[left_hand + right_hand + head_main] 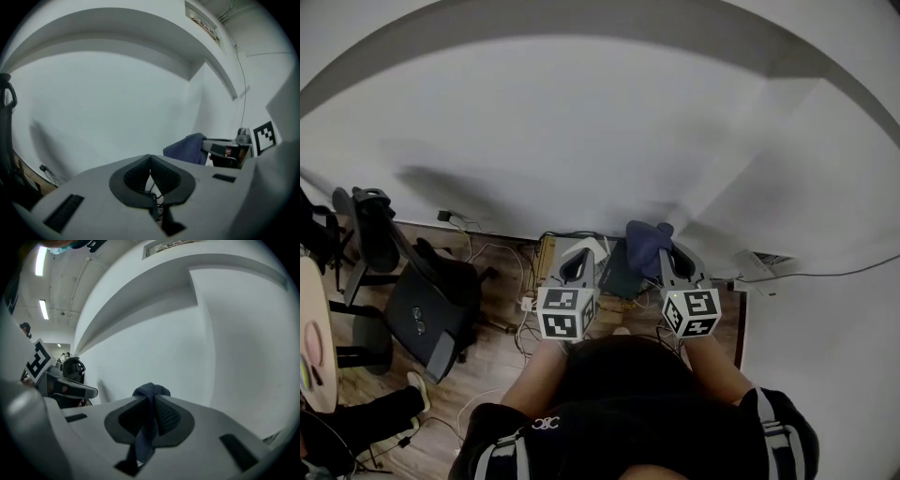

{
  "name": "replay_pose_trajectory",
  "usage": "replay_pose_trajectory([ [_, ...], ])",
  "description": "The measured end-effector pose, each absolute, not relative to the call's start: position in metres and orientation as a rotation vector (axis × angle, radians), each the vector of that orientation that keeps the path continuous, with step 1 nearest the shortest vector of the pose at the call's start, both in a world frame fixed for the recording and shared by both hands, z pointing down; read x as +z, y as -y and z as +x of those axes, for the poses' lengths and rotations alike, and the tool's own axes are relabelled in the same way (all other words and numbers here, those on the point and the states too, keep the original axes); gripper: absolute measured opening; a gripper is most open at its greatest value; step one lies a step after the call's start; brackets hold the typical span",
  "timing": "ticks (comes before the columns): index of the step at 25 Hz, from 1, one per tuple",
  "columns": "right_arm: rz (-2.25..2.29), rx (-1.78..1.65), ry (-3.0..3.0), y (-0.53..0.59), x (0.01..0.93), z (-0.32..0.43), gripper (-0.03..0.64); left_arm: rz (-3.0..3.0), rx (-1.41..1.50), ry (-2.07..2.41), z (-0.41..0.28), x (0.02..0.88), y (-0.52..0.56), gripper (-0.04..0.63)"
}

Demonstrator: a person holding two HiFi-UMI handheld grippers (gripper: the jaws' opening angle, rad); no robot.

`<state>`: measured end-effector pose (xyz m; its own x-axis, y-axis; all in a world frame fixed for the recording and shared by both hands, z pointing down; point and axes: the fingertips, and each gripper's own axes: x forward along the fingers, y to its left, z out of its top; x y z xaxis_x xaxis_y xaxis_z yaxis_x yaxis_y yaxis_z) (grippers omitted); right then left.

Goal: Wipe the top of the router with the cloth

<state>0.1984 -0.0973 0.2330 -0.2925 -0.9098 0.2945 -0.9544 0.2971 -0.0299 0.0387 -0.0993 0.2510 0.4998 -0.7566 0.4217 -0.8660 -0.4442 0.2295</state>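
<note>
Closest to us, at the bottom of the head view, are our own dark sleeves [511, 445], and just past them the two marker cubes, one on each tool, side by side and a little apart. The left gripper [150, 158] is clenched with nothing in it: in its own view the two ribbed pads meet at the tips, and only a sliver of cables shows through the gap lower down. The right gripper [151, 399] is clamped on the blue cloth [149, 427], which runs as a narrow fold down between the pads and bunches into a small puff above the tips. In the head view that puff sits at the far end of the right gripper, raised off the floor and close to the foot of the wall. In the left gripper view it hangs just beside the right tool. Low between the two grippers lies a dark box-like thing [622, 272]; we cannot tell whether it is the router. Around it, loose white cables [528, 305] trail over the wooden floor [487, 361], and a small wooden box [546, 258] stands against the skirting. Further to our left stands a black office chair [427, 314], with another person's leg [366, 417] near it and the rim of a round table [311, 309] at the edge. Beyond everything rises the plain white wall [581, 141].
</note>
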Motion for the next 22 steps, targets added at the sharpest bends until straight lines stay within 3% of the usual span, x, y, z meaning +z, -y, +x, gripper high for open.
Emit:
replay_pose_trajectory([
  [11, 1.888, 0.375, 2.152, 0.071, 0.248, 0.229, 0.021, 2.371, 0.398, 1.068, 0.079, 0.302, 0.103, 0.003],
  [22, 1.878, 0.274, 2.335, 0.096, 0.211, 0.191, 0.021, 2.418, 0.367, 1.197, 0.044, 0.269, 0.123, 0.003],
])
